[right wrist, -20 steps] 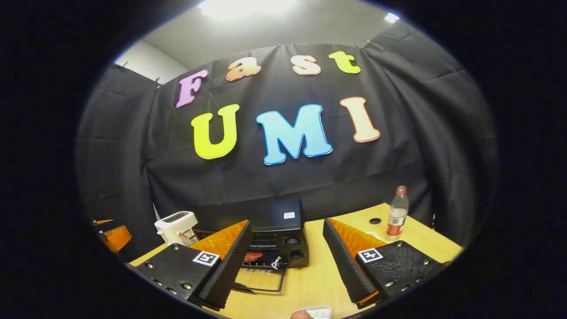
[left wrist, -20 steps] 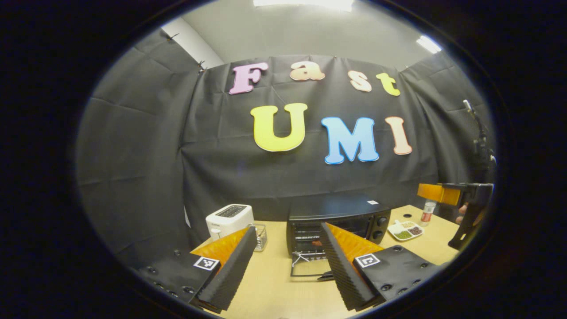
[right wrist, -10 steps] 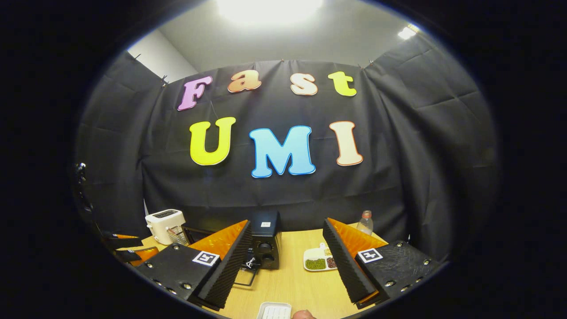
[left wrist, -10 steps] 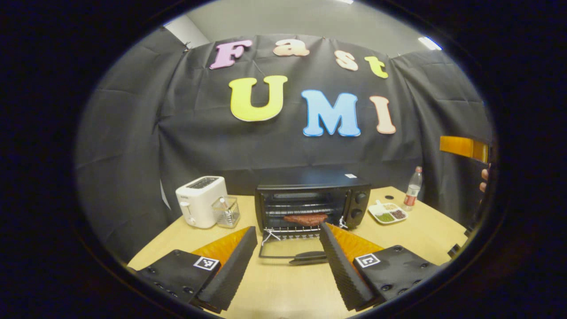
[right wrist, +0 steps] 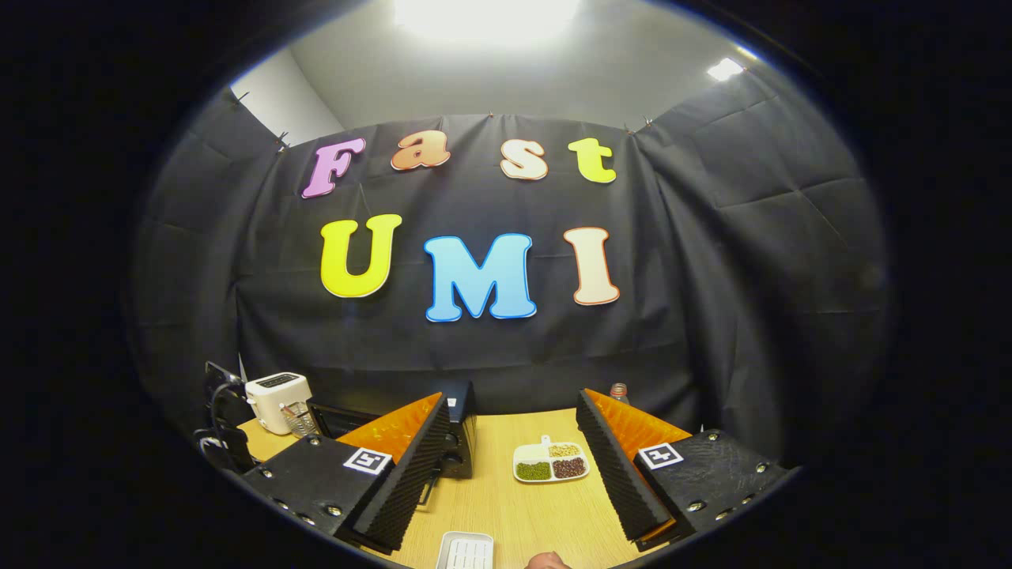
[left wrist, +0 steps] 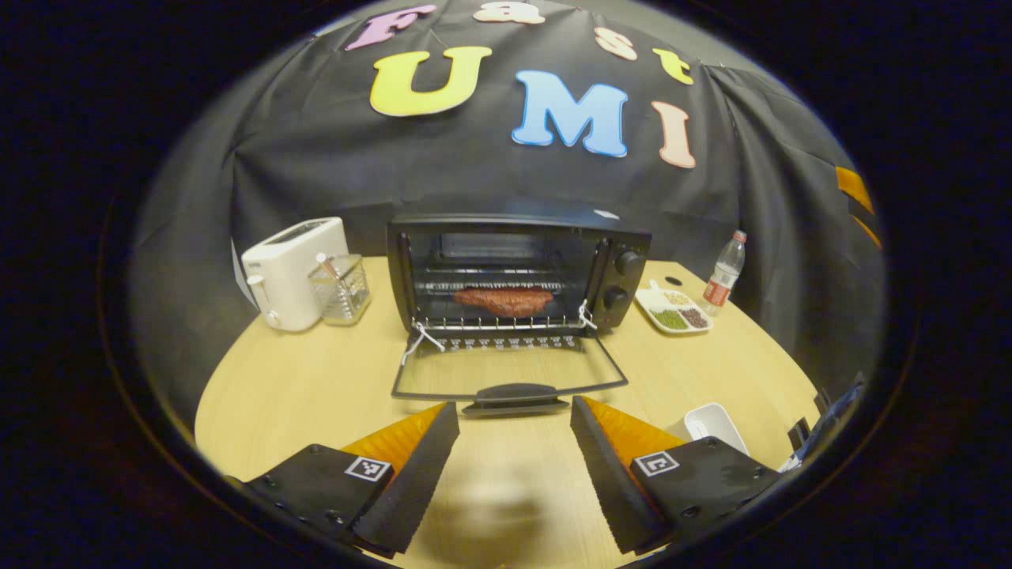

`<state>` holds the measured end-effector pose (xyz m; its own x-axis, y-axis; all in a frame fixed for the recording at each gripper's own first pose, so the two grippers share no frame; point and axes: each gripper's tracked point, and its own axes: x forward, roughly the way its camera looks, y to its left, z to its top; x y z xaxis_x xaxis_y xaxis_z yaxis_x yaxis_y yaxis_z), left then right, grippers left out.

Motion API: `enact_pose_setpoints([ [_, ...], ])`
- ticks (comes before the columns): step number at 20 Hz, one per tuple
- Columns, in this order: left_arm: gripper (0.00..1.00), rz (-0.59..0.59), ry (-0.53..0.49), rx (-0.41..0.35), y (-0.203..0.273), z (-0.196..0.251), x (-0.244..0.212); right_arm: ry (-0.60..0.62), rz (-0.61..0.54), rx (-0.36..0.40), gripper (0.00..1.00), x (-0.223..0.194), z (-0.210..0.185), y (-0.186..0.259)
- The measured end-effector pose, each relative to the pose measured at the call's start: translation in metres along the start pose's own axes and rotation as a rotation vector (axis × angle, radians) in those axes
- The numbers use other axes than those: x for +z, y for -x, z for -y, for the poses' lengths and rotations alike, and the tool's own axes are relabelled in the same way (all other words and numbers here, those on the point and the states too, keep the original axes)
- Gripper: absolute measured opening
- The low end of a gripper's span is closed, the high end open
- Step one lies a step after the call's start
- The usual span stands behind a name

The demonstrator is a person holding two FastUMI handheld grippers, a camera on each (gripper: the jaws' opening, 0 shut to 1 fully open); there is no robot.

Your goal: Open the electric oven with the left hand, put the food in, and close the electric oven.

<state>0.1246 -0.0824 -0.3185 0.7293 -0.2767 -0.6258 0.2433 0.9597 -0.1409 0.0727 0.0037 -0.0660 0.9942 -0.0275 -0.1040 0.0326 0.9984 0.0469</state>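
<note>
left gripper (left wrist: 514,474): jaws spread wide, nothing between them, fingers aimed toward 12 o'clock | right gripper (right wrist: 510,470): jaws wide apart, nothing held, fingers aimed toward 12 o'clock, level

1. Black electric oven (left wrist: 518,273), frame centre, holding reddish-brown food (left wrist: 504,300).
2. White toaster (left wrist: 292,261), left.
3. Pale wooden table (left wrist: 316,379).
4. White divided dish (left wrist: 674,310), right, with green, brown and beige fillings.
5. Clear bottle (left wrist: 724,273), red label and cap.
</note>
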Motion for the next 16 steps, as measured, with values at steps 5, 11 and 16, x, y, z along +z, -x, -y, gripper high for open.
enact_pose_setpoints([
  [5,0.96,-0.121,-0.001,-0.028,-0.043,0.004,-0.035,0.015,0.001,-0.057,0.98,0.001,0.012,0.004],
  [11,0.96,-0.184,-0.015,-0.008,-0.078,0.0,-0.052,0.042,-0.013,-0.106,0.98,0.003,0.021,0.011],
  [16,0.96,-0.154,-0.036,0.012,-0.08,-0.001,-0.052,0.096,-0.003,-0.118,0.98,0.006,0.025,0.013],
])
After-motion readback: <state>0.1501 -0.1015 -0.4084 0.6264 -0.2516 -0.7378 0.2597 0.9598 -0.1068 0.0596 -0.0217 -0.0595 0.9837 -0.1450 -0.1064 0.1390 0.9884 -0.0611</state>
